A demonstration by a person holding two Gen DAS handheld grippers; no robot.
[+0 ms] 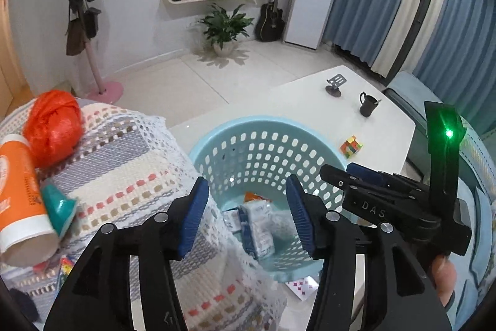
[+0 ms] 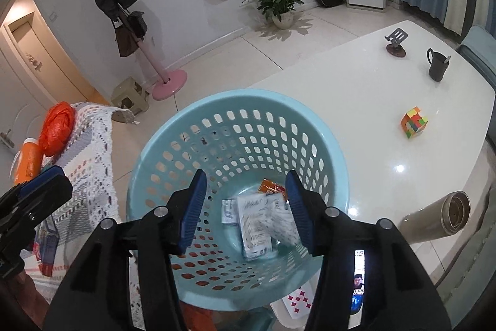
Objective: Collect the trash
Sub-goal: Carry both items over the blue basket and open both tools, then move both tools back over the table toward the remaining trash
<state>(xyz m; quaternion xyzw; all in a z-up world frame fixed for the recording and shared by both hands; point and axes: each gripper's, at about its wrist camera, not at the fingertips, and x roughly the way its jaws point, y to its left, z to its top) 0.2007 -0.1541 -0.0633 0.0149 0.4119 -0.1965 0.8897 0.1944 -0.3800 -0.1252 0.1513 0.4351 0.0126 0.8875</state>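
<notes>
A light blue perforated basket (image 1: 223, 129) (image 2: 248, 95) stands at the near edge of the white table. White packets (image 1: 260, 225) (image 2: 257, 222) and an orange wrapper (image 2: 271, 186) lie on its bottom. My left gripper (image 1: 246, 180) hangs open over the basket's left rim, nothing between its blue pads. My right gripper (image 2: 245, 176) is open above the basket's inside, also empty; it shows at the right in the left wrist view (image 1: 353, 176). On a knitted blanket (image 1: 139, 169) to the left lie an orange plastic bag (image 1: 54, 127) (image 2: 57, 127), an orange cup (image 1: 18, 194) and a teal cone (image 1: 59, 208).
On the white table (image 2: 356, 101) are a colour cube (image 2: 414, 121), a black mug (image 2: 437, 65), a phone stand (image 2: 395, 42), a steel flask (image 2: 440, 214) on its side and a lit phone (image 2: 358, 281). A card with red diamonds (image 2: 297, 301) lies by the basket.
</notes>
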